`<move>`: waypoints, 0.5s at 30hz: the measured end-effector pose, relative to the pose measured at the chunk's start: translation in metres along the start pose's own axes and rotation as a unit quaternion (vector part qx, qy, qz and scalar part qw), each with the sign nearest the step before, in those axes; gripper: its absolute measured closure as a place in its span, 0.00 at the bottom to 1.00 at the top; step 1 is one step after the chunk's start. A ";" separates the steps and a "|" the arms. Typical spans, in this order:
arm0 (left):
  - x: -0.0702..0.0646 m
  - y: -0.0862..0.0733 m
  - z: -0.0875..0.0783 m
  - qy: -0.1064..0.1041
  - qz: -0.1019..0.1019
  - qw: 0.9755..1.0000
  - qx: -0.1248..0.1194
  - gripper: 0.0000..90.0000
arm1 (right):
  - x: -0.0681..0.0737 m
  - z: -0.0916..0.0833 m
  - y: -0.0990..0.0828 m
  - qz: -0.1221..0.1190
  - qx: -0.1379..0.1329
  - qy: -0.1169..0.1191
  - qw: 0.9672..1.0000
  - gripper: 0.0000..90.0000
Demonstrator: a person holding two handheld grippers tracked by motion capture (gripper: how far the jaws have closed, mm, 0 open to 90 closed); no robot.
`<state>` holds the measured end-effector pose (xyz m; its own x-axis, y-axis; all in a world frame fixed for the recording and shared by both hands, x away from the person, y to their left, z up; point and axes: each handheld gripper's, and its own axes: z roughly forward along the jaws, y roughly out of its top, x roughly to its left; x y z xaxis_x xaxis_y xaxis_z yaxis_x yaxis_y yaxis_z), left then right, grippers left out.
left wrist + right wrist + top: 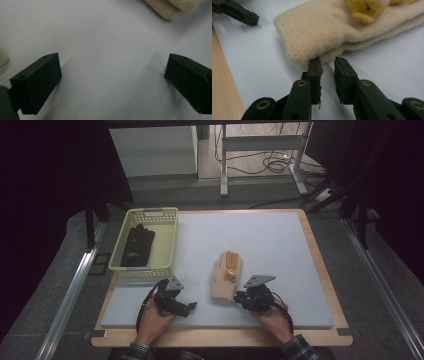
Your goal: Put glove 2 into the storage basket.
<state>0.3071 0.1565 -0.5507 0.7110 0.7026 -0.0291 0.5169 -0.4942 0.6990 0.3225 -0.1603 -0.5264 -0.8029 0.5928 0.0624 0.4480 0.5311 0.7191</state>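
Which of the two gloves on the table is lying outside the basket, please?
The cream fleece glove with orange fingers lies on the grey mat beside the right gripper; the black glove is inside the yellow basket.

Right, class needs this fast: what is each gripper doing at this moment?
Left gripper: open wide, nothing between its jaws.
Right gripper: nearly closed with a narrow gap, tips at the edge of the cream glove, not gripping it.

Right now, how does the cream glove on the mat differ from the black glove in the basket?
The cream glove is pale, fluffy and orange-trimmed; the black glove is dark and plain. The cream glove lies on the open mat, at the right claw; the black glove lies inside the basket. Both lie flat.
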 end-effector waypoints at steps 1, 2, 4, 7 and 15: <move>0.000 0.000 0.000 0.000 0.000 1.000 0.000 0.01 | -0.001 -0.001 -0.001 0.000 -0.002 -0.002 1.000 0.82; 0.000 0.000 0.000 0.000 0.000 1.000 0.000 0.01 | -0.003 -0.002 -0.001 -0.002 -0.003 -0.002 1.000 0.82; 0.000 0.000 0.000 0.000 0.000 1.000 0.000 0.01 | -0.005 -0.003 -0.003 -0.005 -0.004 -0.006 1.000 0.84; 0.000 0.000 0.000 0.000 0.000 1.000 0.000 0.01 | -0.008 -0.001 -0.006 -0.006 -0.004 -0.004 1.000 0.89; 0.000 0.000 0.000 0.000 0.000 1.000 0.000 0.01 | -0.002 0.009 0.000 -0.020 -0.011 0.014 1.000 0.93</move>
<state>0.3071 0.1564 -0.5508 0.7111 0.7025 -0.0295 0.5172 -0.4942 0.6987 0.3273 -0.1562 -0.5330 -0.8306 0.5545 0.0522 0.4074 0.5410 0.7358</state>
